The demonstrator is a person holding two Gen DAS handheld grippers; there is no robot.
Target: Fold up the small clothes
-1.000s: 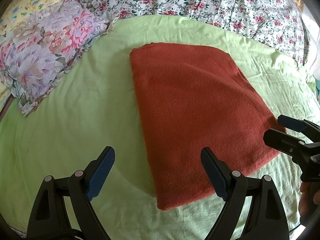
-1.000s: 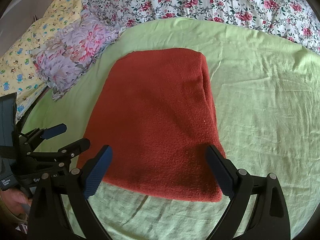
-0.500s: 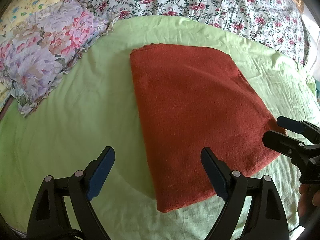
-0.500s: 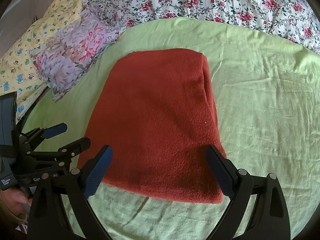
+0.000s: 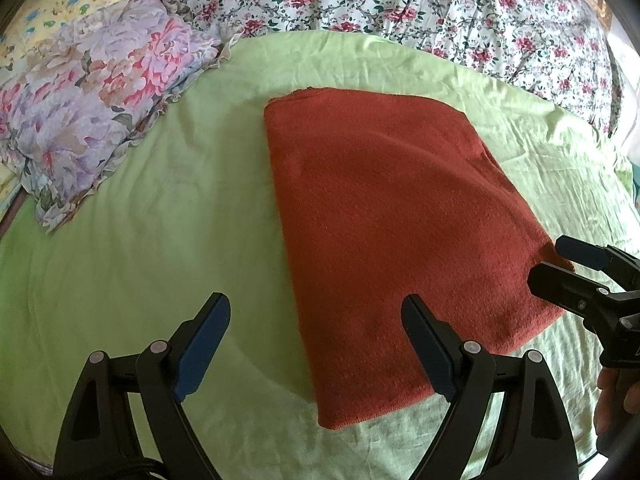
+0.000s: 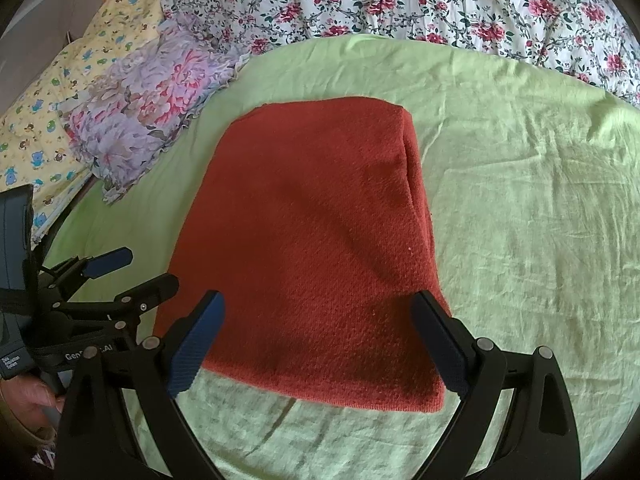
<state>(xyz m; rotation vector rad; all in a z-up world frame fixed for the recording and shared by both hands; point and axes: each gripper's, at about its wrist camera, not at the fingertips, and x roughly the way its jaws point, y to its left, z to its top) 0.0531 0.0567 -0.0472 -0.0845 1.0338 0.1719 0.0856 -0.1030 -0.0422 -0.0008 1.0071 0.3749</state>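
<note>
A rust-red knit garment (image 5: 392, 232) lies folded into a flat, roughly rectangular shape on the light green sheet (image 5: 160, 240); it also shows in the right wrist view (image 6: 312, 248). My left gripper (image 5: 316, 344) is open and empty, just short of the garment's near left corner. My right gripper (image 6: 316, 340) is open and empty, above the garment's near edge. Each gripper shows in the other's view, the right one (image 5: 560, 264) at the garment's near right corner and the left one (image 6: 136, 272) at its left side.
A purple floral pillow (image 5: 88, 128) lies at the left on the sheet, with a yellow printed pillow (image 6: 52, 120) beyond it. A white rose-print bedspread (image 5: 400, 8) runs along the far side. The green sheet (image 6: 520, 220) stretches to the right.
Both grippers have drawn back very slightly from the garment and stay open. The garment has not moved.
</note>
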